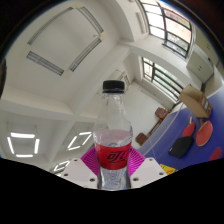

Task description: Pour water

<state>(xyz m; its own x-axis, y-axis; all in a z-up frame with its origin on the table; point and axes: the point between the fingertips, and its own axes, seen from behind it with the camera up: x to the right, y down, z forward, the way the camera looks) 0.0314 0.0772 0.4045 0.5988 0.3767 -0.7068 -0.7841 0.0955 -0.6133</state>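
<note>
A clear plastic bottle (pixel 114 135) with a black cap and a red label stands upright between my fingers, its cap reaching up against the ceiling beyond. The pink pads (pixel 89 158) press on its two sides at the label, so my gripper (pixel 113 163) is shut on it. The bottle is lifted and the view tilts upward; no surface shows beneath it. The lower part of the bottle looks clear, with water in it.
A white ceiling with light panels (pixel 60 45) and high windows (pixel 165 30) fills the view. To the right, lower down, are a table (pixel 185 130) with orange and dark objects and a lampshade (pixel 195 98).
</note>
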